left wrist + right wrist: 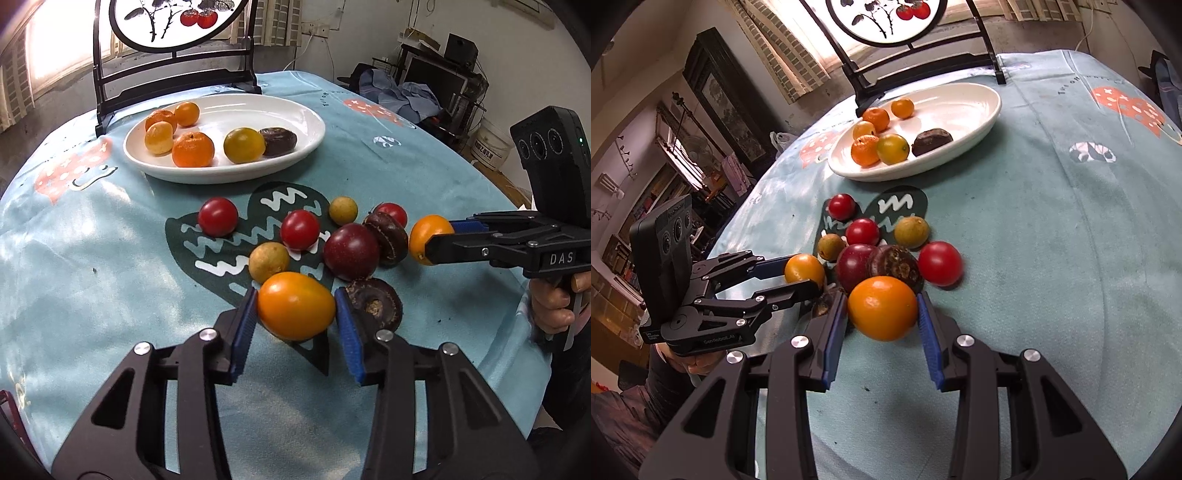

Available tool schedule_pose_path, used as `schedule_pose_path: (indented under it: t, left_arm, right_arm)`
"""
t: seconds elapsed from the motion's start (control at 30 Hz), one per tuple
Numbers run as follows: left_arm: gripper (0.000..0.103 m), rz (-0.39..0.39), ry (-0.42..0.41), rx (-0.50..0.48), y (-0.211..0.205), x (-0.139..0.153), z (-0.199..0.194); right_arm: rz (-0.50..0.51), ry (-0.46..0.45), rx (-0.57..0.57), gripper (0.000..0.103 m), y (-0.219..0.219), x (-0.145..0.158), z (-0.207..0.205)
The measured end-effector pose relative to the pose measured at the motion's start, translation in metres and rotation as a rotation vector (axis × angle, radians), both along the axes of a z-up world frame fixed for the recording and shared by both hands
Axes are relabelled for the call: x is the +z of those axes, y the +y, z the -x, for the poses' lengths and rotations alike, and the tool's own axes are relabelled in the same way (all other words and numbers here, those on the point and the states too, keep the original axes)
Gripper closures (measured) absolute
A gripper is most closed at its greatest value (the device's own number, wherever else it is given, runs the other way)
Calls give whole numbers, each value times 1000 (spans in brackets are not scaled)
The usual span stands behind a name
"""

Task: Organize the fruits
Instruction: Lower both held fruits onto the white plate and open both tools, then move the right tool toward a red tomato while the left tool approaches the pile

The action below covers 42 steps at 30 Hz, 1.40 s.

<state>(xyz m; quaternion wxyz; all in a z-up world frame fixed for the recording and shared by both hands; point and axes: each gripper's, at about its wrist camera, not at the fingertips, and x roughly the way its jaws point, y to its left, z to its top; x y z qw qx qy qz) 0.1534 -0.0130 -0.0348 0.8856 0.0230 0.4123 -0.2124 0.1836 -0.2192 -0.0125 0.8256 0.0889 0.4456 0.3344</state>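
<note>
My left gripper [295, 317] is shut on an orange-yellow tomato [295, 310], its blue pads pressing both sides. The right wrist view shows that same gripper [798, 275] and tomato [804, 268] at the left. My right gripper [882, 317] is shut on a rounder orange tomato [882, 308]; in the left wrist view it [439, 236] reaches in from the right with that tomato [428, 236]. Between them lie loose fruits: red tomatoes [218, 216], tan longans [269, 261], a purple plum [351, 251] and dark wrinkled fruits [375, 302]. A white oval plate [221, 177] behind holds several orange fruits, a yellow-green tomato [243, 144] and a dark fruit [277, 141].
A light blue patterned cloth [92, 258] covers the round table. A black wooden stand with a round painted panel [173, 74] rises just behind the plate. A person's hand [554, 306] holds the right gripper's handle at the table's right edge. Furniture and clutter fill the room beyond.
</note>
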Motion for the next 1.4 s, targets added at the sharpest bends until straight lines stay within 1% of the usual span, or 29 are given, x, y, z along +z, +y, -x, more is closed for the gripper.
schedule_pose_path:
  t: [0.1,0.17,0.27,0.33,0.4,0.53,0.7,0.73,0.77,0.8,0.83,0.9,0.97,1.03,1.1,1.17,1.23,1.33,1.4]
  left_arm:
    - [60,48,-30,30,8,12,-3]
    - [60,57,-66,72,11,25,-14]
    - [60,85,-107,134,13,43,-39]
    - [60,73,-136,180,12,51,-61]
    - [60,54,-146,217,11,54,-84]
    - [60,42,-130,276,17,52,-126]
    - [60,27,-101,324,23,42,-158]
    - [57,24,-97,337,23,41,-160]
    - [39,21,-98,349,22,42,-160]
    - [28,16,-108,355,23,44,-155]
    - [18,9,-144,357,22,49,-148]
    - [15,-30,-219,360,20,60,-132]
    - [12,-50,-249,356,18,67,-120]
    - [8,-37,-243,349,18,67,-109]
    - [6,-28,-229,337,19,63,-97]
    - [6,-47,-219,329,19,55,-86]
    - [6,-65,-210,337,23,46,-75]
    - [6,-77,-177,341,29,35,-61]
    - [6,-70,-148,335,32,30,-54]
  right_arm:
    - [-13,-68,14,64,8,11,-4]
    - [-24,-109,1,64,15,22,-14]
    - [-50,-160,-65,64,21,36,-41]
    - [-47,-179,-114,64,25,41,-64]
    - [-29,-190,-149,64,30,41,-88]
    - [5,-177,-197,64,36,30,-125]
    - [18,-146,-222,64,39,15,-150]
    - [23,-144,-235,63,39,15,-152]
    - [24,-141,-242,58,38,16,-151]
    - [12,-141,-236,50,37,19,-149]
    - [-2,-150,-227,48,35,22,-145]
    - [-7,-193,-207,48,33,32,-134]
    - [5,-227,-179,48,32,39,-122]
    - [22,-237,-133,48,32,41,-109]
    - [44,-240,-93,48,33,39,-96]
    - [80,-248,-64,48,33,36,-83]
    - [105,-246,-67,48,28,31,-72]
    - [119,-191,-96,48,18,24,-64]
    - [114,-156,-106,48,10,20,-58]
